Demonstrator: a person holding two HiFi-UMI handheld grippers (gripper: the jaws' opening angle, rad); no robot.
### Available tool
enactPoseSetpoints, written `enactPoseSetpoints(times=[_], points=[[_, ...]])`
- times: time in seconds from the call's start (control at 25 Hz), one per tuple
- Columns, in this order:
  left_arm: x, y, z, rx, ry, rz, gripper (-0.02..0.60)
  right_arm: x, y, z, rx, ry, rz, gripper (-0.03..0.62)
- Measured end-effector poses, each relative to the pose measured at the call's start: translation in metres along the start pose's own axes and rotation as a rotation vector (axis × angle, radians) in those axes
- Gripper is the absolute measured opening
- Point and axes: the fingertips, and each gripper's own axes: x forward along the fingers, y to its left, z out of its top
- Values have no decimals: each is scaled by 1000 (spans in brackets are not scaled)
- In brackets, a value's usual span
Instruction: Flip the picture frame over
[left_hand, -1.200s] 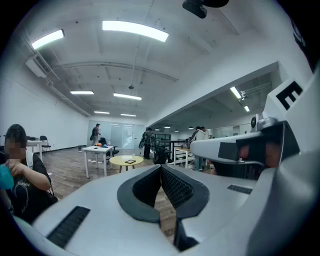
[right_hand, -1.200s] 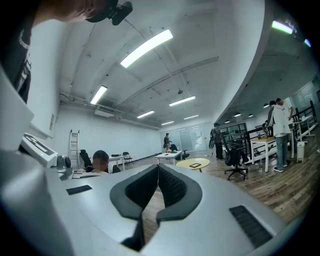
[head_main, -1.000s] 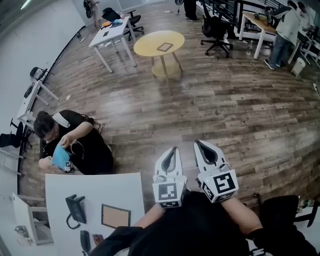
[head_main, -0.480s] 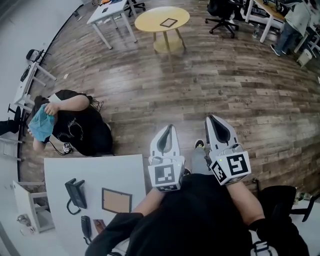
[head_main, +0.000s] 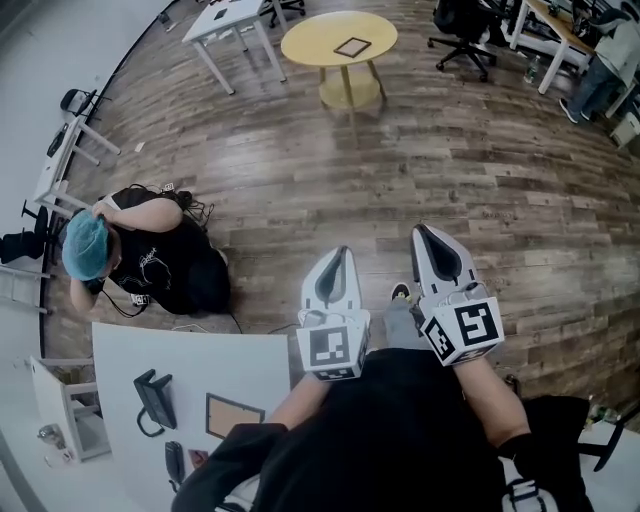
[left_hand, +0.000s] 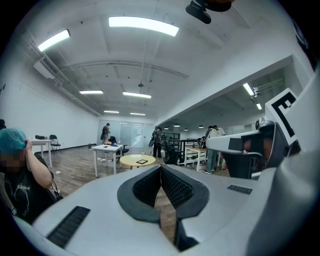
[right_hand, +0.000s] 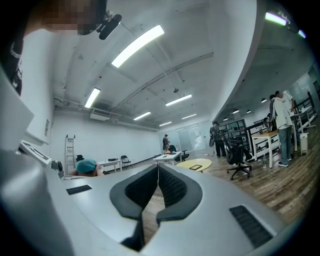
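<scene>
Head view: two frames, the near frame (head_main: 234, 417) flat on the white desk (head_main: 200, 365) at lower left, its corner perhaps under a sleeve (head_main: 240, 455), the far frame (head_main: 352, 47) on the round table (head_main: 310, 45). Two grippers, left gripper (head_main: 343, 250) and right gripper (head_main: 418, 230), over the floor (head_main: 500, 160)

Left gripper view: jaws together, empty

Right gripper view: jaws together, empty

The picture frame (head_main: 234, 416) shows tan inside a dark border, its table (head_main: 190, 365) white.

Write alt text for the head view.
The left gripper and right gripper, both shut and empty, point across a wood-plank floor toward a round yellow table bearing a dark-rimmed picture frame. A white table at lower left holds a brown frame.
</scene>
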Motion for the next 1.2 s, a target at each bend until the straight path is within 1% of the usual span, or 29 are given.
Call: enactPoseSetpoints(times=[0.12,0.24,0.36,0.52,0.72,0.96,1.2], points=[[39,1,13,3,1,-6,23,31,-29,8,8,-12,11,18],[79,3,24,14,-4,9,23,63,-62,19,12,-20,9,17],[119,3,29,27,1,16,23,90,-94,27,14,-20,9,17],[169,1,33,25,15,20,23,124,-134,33,15,-13,16,18],[222,-9,39,64,14,23,23,154,-183,34,35,-20,25,17],[253,-12,35,79,33,45,23,172,-221,25,77,-11,10,17],[273,-16,39,84,43,37,23,184,-244,26,101,-23,-3,17]])
